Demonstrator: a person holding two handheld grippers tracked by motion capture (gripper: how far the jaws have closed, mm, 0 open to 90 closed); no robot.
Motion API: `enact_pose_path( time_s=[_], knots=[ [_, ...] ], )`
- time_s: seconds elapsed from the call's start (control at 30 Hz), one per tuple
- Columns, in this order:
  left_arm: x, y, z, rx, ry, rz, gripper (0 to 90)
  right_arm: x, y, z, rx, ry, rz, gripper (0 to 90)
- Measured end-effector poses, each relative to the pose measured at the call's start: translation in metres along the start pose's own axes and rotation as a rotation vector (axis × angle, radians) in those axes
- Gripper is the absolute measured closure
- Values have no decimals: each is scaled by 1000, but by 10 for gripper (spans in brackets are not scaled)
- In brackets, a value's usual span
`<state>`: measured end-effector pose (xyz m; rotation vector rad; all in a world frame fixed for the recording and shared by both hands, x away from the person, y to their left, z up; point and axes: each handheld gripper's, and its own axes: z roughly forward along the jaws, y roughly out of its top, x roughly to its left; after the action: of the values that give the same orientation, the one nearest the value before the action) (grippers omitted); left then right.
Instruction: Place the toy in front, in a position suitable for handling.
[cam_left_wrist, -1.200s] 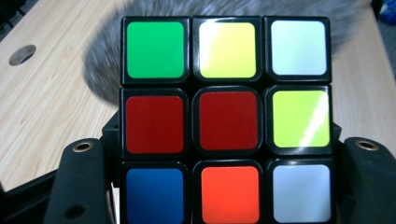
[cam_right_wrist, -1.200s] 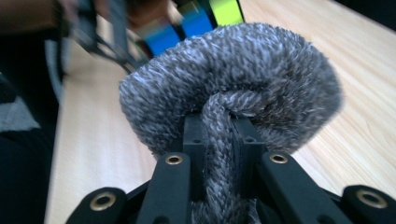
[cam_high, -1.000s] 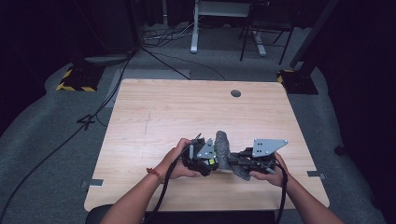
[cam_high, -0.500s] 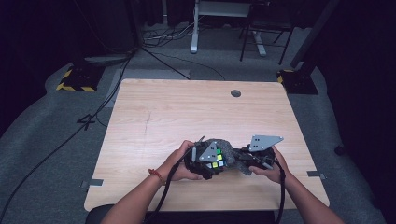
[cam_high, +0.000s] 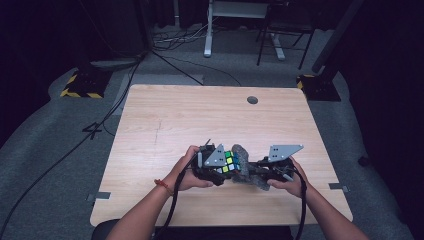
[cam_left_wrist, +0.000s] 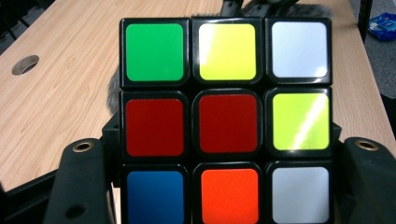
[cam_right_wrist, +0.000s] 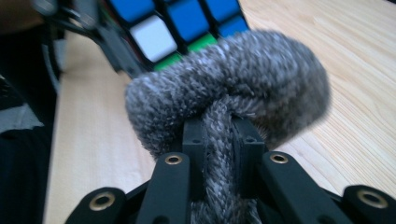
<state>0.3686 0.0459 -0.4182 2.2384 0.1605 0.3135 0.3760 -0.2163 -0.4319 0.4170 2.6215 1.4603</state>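
A scrambled puzzle cube (cam_left_wrist: 226, 123) with coloured stickers sits between the black jaws of my left gripper (cam_left_wrist: 224, 186), which is shut on it; its facing side has a red centre. From above, the cube (cam_high: 230, 162) is held just over the near part of the table, and the left gripper (cam_high: 218, 167) grips it from the left. My right gripper (cam_right_wrist: 219, 140) is shut on a folded grey fuzzy cloth (cam_right_wrist: 229, 98), which bulges over the jaw tips and touches the cube (cam_right_wrist: 182, 23). In the high view the cloth (cam_high: 245, 170) lies between both grippers, with the right gripper (cam_high: 257, 172) beside it.
The light wooden table (cam_high: 165, 120) has a round cable hole (cam_high: 252, 100) near its far edge. Cables trail from both grippers over the near edge. On the grey floor beyond lie cables, a desk frame (cam_high: 240, 25) and yellow-black striped blocks (cam_high: 80, 85).
The cube has turned in the left gripper, so its coloured faces now show from above. The cloth moved from standing up between the grippers to lying against the cube's right side.
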Motion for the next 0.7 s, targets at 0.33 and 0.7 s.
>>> enact_pose_path(
  time_s=[0.33,0.7],
  knots=[
    [2,-2,0,-29,-26,-11,330,0,2,-8,-111,59,24,793],
    [-2,-1,6,36,12,14,332,11,12,-14,-104,-6,-51,793]
  ],
)
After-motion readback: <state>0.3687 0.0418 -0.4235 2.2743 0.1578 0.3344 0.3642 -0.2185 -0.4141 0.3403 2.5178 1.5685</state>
